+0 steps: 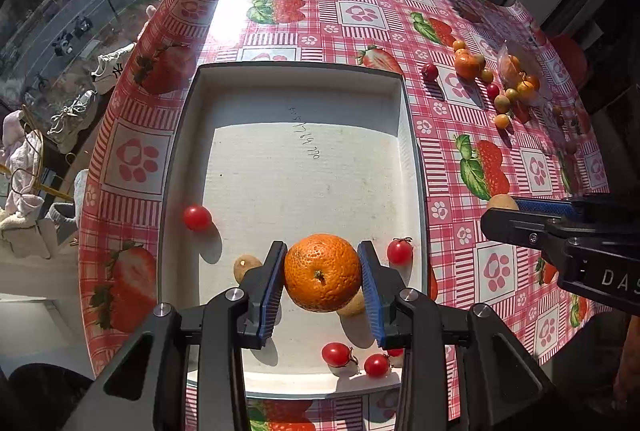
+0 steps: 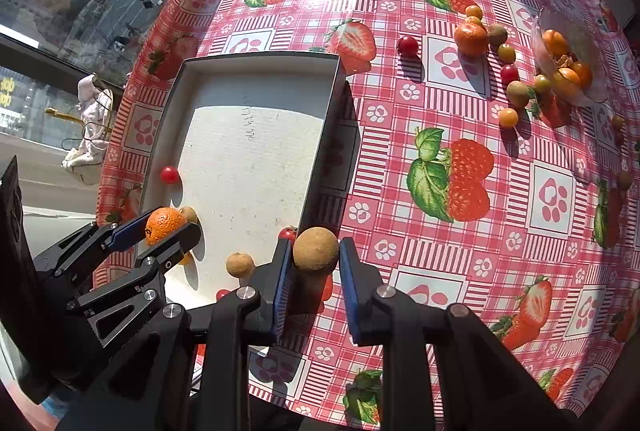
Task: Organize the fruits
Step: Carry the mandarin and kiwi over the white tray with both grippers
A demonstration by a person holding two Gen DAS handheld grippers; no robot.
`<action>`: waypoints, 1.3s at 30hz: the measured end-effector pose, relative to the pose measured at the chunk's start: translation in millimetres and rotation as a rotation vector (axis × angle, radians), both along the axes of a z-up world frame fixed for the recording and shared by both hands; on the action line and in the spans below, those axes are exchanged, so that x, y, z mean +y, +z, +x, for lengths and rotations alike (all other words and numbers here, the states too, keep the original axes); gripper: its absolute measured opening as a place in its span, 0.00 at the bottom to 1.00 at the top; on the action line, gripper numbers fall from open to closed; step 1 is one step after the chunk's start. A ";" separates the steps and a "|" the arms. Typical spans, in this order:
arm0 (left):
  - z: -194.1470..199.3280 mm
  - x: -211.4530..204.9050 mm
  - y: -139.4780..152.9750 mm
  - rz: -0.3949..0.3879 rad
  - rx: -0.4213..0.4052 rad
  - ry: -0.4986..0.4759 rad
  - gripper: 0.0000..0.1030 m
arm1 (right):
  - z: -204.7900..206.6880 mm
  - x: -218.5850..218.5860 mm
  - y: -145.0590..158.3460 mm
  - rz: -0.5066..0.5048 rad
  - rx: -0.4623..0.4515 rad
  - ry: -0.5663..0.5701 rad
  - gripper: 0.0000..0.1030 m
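only right wrist shows brown fruit (image 2: 315, 250) between right jaws.

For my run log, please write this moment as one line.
left gripper: shut on mandarin, over white tray | right gripper: shut on brown fruit

Round table (image 1: 304, 31) under a pink checked cloth with strawberries and paw prints. Shallow white tray (image 1: 292, 79) flat on the cloth, toward the window side. Loose fruit in a bunch on the far right: an orange (image 2: 471, 38), red cherry tomatoes (image 2: 408, 45), small yellow ones (image 2: 508, 117), brown round ones (image 2: 518, 93). Clear bag (image 2: 568, 63) beside them with more orange fruit inside. A few small brown fruits (image 2: 624, 179) alone near the right edge. Bright sun glare on the far end.
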State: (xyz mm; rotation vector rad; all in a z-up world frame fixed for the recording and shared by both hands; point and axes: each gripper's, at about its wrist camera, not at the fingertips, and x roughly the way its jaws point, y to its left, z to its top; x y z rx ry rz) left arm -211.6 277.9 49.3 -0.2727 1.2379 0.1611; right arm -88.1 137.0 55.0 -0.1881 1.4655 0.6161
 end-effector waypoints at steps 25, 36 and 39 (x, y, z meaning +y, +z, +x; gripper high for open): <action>30.9 76.7 -16.9 0.055 0.017 0.086 0.37 | 16.9 87.9 -9.0 0.009 -0.008 0.112 0.25; 71.0 68.0 -37.2 0.053 0.055 0.076 0.37 | 53.4 85.9 -32.0 0.003 0.015 0.060 0.25; 75.4 65.0 -41.6 0.053 0.068 0.081 0.37 | 57.7 83.6 -37.8 0.002 0.027 0.055 0.25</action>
